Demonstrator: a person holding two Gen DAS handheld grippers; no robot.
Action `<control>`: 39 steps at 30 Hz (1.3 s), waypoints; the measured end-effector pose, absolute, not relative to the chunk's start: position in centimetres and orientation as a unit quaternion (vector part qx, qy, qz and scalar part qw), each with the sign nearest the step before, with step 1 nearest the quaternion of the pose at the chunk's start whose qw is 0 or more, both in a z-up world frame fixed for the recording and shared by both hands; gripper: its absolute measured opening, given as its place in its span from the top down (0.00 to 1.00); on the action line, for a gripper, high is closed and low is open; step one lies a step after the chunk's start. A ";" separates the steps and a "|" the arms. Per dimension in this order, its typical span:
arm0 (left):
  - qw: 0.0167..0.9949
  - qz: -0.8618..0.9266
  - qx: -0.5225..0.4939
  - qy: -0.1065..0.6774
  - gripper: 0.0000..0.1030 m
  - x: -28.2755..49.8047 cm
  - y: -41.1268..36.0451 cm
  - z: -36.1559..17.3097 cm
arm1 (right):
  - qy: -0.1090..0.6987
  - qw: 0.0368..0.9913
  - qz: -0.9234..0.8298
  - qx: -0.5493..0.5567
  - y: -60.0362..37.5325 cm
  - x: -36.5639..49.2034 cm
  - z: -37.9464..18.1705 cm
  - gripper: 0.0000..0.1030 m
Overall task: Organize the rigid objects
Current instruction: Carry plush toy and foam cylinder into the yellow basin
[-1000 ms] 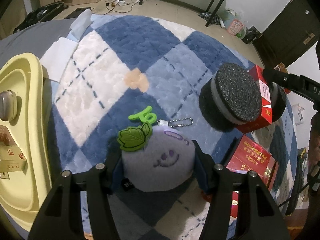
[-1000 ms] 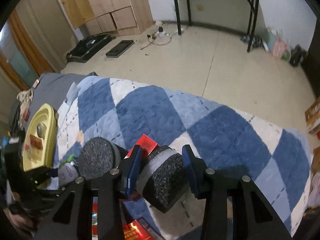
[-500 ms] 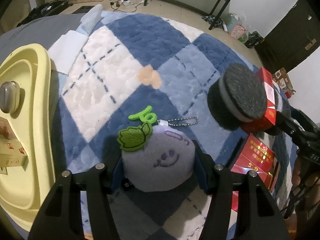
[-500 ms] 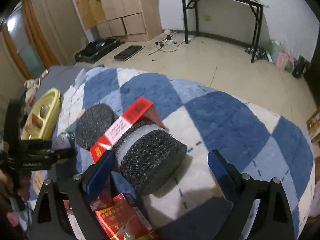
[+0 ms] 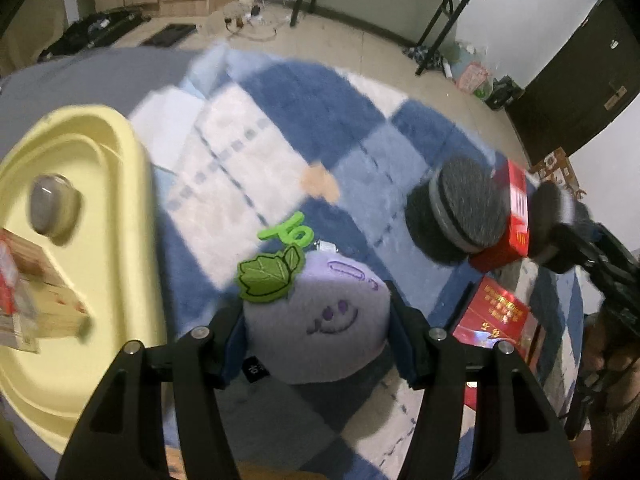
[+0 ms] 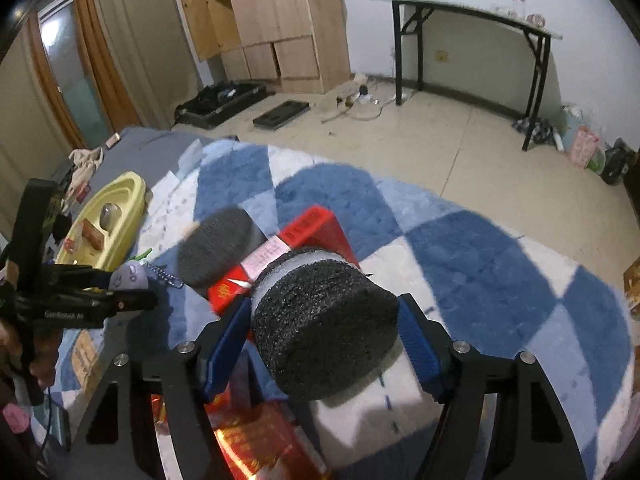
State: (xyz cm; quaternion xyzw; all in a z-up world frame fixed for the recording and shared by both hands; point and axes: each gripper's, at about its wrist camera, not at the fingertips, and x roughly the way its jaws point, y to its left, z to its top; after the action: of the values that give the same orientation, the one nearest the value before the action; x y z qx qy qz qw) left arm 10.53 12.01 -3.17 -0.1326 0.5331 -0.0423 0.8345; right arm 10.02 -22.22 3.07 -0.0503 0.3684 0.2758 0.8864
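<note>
A: What do the left tongs [image 5: 320, 344] have?

B: They are squeezed on a soft purple toy [image 5: 320, 328] with a smiley face and a green leaf [image 5: 268, 276]. The toy is right between the two blue pads, low in the middle of the left view.

A: And the right tongs [image 6: 320, 344]?

B: Their jaws are closing, and a round black foam block [image 6: 324, 324] sits between them. The pads look very near its sides, but I cannot tell if they press on it.

A: What is past that block?

B: A red box [image 6: 308, 232] leans just behind it, at about 11 o'clock. A second black foam block [image 6: 216, 244] is behind the box. More red boxes [image 6: 256, 444] lie low at 7 o'clock.

A: What is it all on?

B: A fluffy blue and white blanket [image 6: 460, 248]. Far at 9 o'clock is a yellow tray [image 5: 100, 152] with a grey round thing [image 5: 50, 208] and small boxes in it
</note>
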 end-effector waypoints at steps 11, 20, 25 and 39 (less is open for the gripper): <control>0.859 0.084 -0.133 0.487 0.41 7.0 28.1 4.1 | 0.298 0.853 0.420 -0.087 -8.3 4.7 9.8 0.30; 0.822 0.139 -0.112 0.541 0.41 8.7 36.6 -0.6 | 0.346 0.795 0.473 -0.157 8.5 7.2 5.2 0.30; 0.818 0.134 -0.127 0.545 0.41 9.2 37.3 -3.2 | 0.360 0.787 0.467 -0.180 11.6 9.1 3.1 0.29; 0.822 0.150 -0.164 0.524 0.18 9.2 37.8 -4.5 | 0.344 0.789 0.474 -0.186 12.9 7.8 2.0 0.24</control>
State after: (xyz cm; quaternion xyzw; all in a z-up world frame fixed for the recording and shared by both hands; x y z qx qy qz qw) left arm 9.18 37.80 -4.52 -0.1636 0.5238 0.1496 0.8225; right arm 7.77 12.94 1.98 -0.1858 0.3437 0.4743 0.7889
